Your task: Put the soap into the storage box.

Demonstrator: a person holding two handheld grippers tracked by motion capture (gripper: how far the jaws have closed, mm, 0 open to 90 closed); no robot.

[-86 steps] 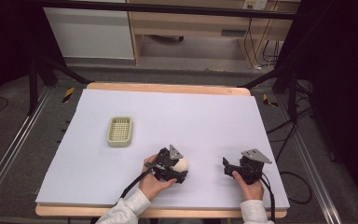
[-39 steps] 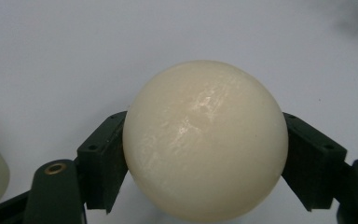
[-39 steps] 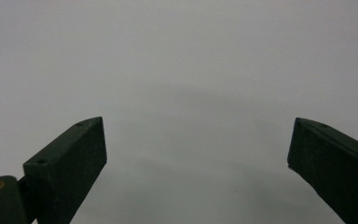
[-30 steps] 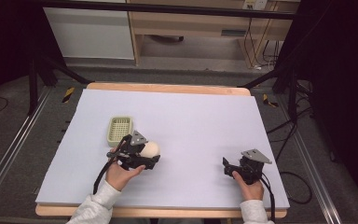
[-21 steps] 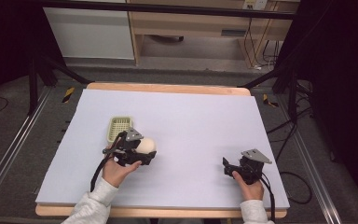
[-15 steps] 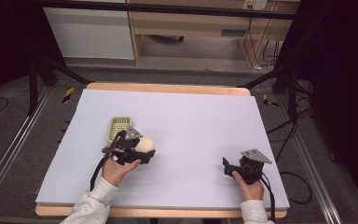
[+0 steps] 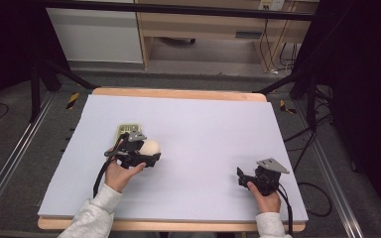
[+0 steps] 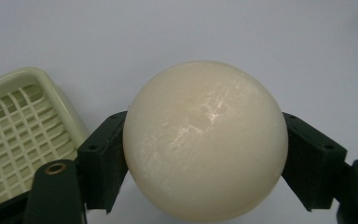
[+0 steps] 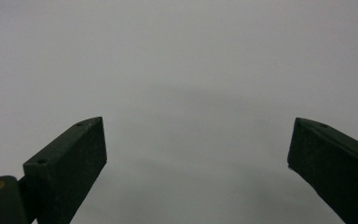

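A smooth cream ball (image 8: 205, 140) is clamped between both pads of my left gripper (image 8: 205, 161), which is shut on it. From above, the ball (image 7: 150, 147) hangs at the tip of the left gripper (image 7: 149, 154) just right of a pale green slatted basket (image 7: 125, 130). In the left gripper view the basket (image 8: 14, 135) lies to the left, close beside the ball. My right gripper (image 9: 196, 158) stands open over bare white tabletop, nothing between its jaws. From above, the right gripper (image 7: 241, 176) rests near the front right of the table.
The white tabletop (image 7: 203, 129) has a wooden rim along its far edge (image 7: 178, 93). Black cables (image 7: 307, 188) trail off the right side. Shelving and a cabinet (image 7: 198, 29) stand on the floor beyond the table.
My left hand has carried the ball leftward and farther from me, up beside the basket. The right gripper has stayed where it was.
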